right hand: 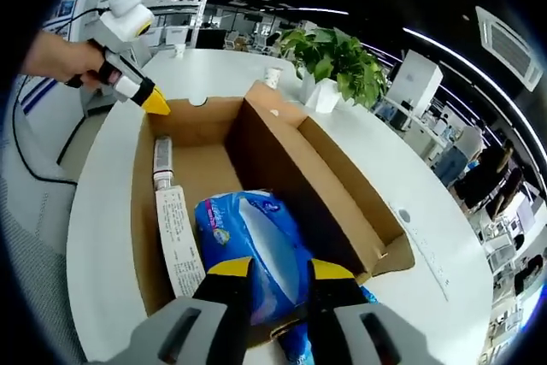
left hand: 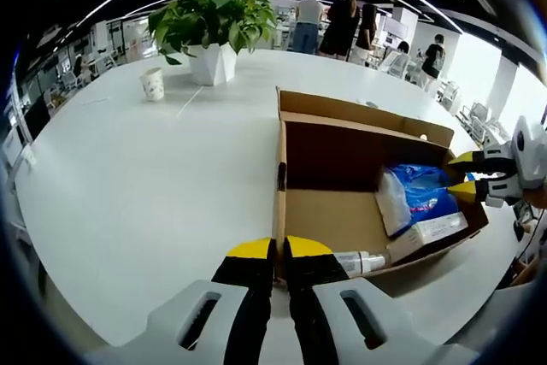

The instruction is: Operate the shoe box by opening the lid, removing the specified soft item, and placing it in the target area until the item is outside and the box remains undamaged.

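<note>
A round white table (left hand: 154, 177) carries a leafy green plant (left hand: 209, 13) in a white faceted pot (left hand: 214, 63), and a pale paper cup (left hand: 152, 84) stands just beside it — nearer the table's edge. Beyond the table, several people (left hand: 329, 23) stand together among white desks. Long ceiling light strips (right hand: 466, 49) run overhead — a dark cable (right hand: 26, 147) trails across the floor.

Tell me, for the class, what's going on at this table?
A person works an open cardboard box on a white table with two tools. The left tool is shut on the box's wall. The right tool reaches in around a blue soft pack, which lies inside beside a tube.
</note>
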A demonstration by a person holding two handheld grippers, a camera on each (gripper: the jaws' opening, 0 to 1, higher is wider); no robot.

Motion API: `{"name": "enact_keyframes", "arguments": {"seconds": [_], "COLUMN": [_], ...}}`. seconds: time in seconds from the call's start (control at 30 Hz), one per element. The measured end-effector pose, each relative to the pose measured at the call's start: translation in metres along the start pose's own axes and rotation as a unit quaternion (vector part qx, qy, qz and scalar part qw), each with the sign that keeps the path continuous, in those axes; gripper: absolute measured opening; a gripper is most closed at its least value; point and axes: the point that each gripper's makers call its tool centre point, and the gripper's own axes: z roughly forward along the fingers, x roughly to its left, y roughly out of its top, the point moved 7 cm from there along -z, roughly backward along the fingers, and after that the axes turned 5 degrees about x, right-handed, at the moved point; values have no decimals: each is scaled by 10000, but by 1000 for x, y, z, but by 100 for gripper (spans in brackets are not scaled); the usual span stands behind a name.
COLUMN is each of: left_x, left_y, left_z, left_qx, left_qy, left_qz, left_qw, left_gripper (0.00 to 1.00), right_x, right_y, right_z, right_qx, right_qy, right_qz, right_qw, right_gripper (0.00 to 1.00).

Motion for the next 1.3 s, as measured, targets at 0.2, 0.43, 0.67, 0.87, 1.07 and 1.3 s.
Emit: {"name": "enact_keyframes", "arguments": {"seconds": [0.2,0.43,0.67,0.87,1.07,1.3], "left_x": [0,-2,-4,-4,-5,-5], "left_y": [0,-1,-2,-2,-2,-2], "left_z": [0,-1,-1,-1,-1,-2], "left_qx": [26,40,37,40,38,42], "left_qy": [13,55,54,63,57,63], "left_qz": [37,119,129,116,87,102], "left_qw": [10000,9999,9999,9999,9999,9999], "left_gripper": [3,3,3,2,2,2], "right_x": [-4,-11,-14,-14,-13,-11], "right_y": [0,-4,-4,-3,-1,4], "right_z": [-6,-13,-10,-2,7,16], "right_qx": [-172,-326,-384,-381,-335,-221], "right_qy": [-60,-84,-127,-143,-78,34], "right_qz": [-291,-482,-588,-736,-859,-1028], "right_qw": [9994,9983,9975,9965,9957,9945], "right_gripper": [18,15,11,8,8,6]}}
